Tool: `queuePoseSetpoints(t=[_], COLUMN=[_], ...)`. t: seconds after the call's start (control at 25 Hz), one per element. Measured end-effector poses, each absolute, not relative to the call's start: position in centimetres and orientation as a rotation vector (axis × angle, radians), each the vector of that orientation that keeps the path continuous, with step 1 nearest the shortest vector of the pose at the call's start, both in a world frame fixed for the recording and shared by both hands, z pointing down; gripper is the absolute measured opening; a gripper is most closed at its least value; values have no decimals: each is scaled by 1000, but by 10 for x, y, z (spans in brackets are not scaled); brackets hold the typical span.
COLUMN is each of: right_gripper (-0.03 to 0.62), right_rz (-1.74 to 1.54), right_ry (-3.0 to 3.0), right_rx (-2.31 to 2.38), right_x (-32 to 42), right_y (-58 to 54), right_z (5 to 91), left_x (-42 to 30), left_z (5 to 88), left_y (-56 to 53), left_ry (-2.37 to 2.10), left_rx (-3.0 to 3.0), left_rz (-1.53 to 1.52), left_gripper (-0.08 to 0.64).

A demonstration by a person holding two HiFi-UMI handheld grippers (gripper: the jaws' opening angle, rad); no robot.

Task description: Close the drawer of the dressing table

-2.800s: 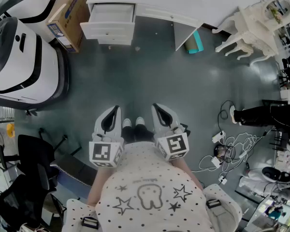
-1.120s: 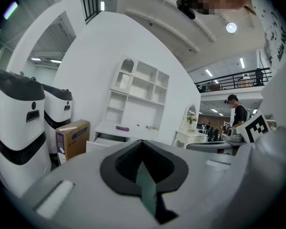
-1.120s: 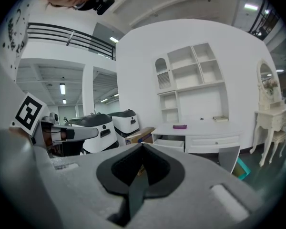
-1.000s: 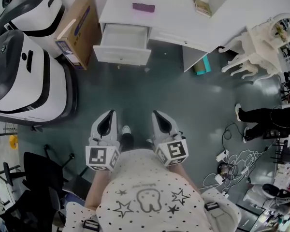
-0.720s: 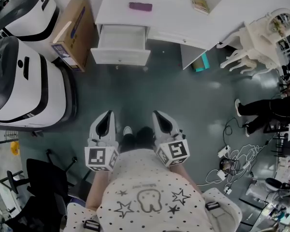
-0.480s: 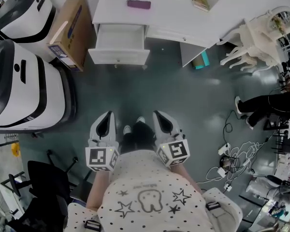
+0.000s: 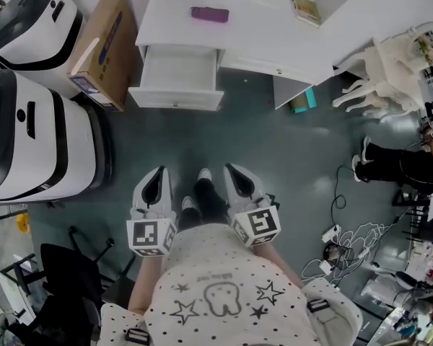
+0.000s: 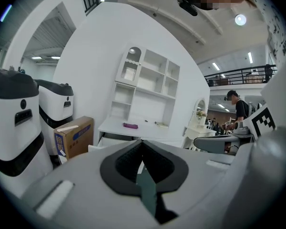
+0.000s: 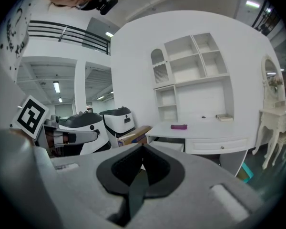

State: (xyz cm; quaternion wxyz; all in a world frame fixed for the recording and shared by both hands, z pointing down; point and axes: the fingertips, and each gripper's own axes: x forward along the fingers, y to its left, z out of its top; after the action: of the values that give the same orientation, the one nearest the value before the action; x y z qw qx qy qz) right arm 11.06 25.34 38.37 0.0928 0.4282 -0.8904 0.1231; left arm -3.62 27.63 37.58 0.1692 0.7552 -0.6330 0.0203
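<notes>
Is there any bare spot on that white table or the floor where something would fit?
Yes: the tabletop is bare between the purple object and the small book, and the open drawer looks empty. The floor from the drawer front to the person's feet is open. Crowded: cables at right.

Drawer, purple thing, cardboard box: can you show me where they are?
open drawer (image 7: 179, 71), head view, on its bare inside bottom.
purple thing (image 7: 209, 14), head view, on its middle.
cardboard box (image 7: 101, 45), head view, on its middle.
</notes>
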Motion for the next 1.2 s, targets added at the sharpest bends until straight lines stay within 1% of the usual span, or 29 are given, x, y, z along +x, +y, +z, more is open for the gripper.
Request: queuePoseSetpoints(t=[0.28,0.6,0.96,1.2], right_gripper=[3,3,3,3], right_rz=[336,354,402,371], right_ry=[-2676,-2692,-2672,-2642], right_rx=[1272,1267,1277,1321], right_x=[126,143,139,125], right_y=[201,170,147,119], right_z=[375,376,382,381], left_x=[-32,-17,-23,-40], left_z=[364,366,369,371], left_y=[228,203,179,147], left_ry=[-1869,-1891,-1874,-1832], left_rx=[2144,2159,2142,2162], left_rz=[33,54,44,47], left_gripper=[-5,-6,-6,-6])
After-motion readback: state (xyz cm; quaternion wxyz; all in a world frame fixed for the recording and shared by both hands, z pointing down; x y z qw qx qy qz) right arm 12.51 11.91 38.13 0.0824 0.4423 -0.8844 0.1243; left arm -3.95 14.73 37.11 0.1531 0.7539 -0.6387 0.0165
